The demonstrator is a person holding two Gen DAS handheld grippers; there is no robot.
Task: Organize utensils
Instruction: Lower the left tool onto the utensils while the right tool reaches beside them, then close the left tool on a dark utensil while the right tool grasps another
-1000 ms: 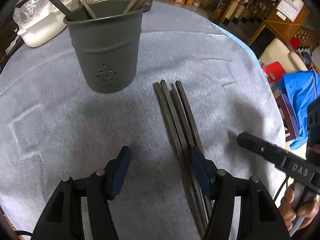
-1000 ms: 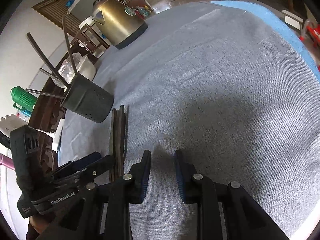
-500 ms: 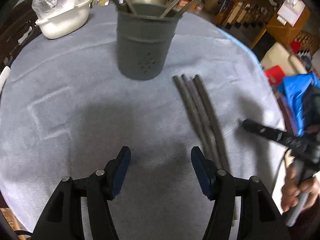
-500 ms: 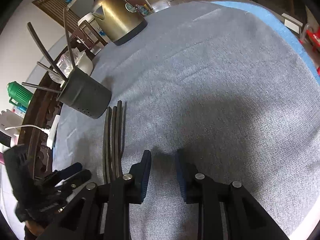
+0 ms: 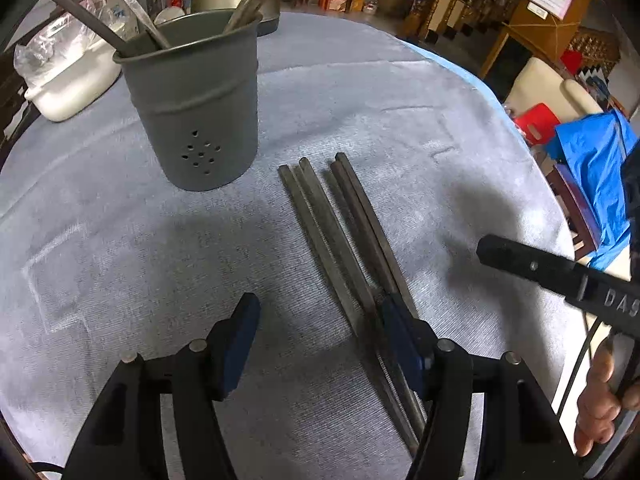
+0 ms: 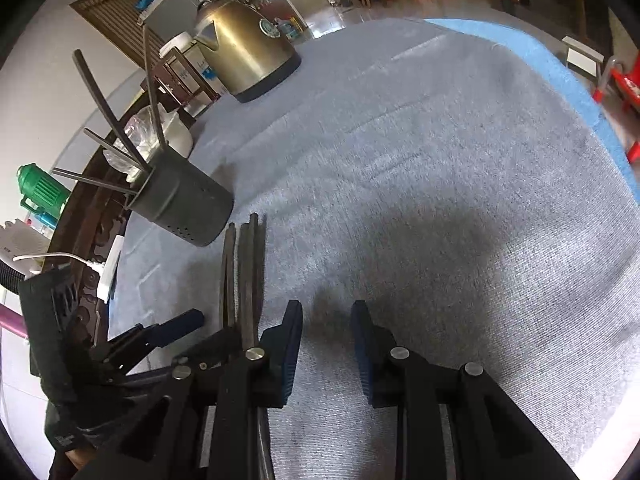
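Already the left gripper [image 5: 318, 334] is opening empty over the chopsticks [image 5: 340, 232] lying at four o'clock of the utensil holder [image 5: 196, 104], risking a sideways scatter, while the right gripper [image 6: 326, 344] is hovering part-open, empty.

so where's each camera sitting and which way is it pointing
Left wrist: on the left claw, angled down at the chopsticks and holder; jaws opening over bare cloth, a hand at right.
Right wrist: on the right claw, angled down across the tablecloth toward a kettle; jaws apart, empty.
Both show chopsticks, holder and the other claw.
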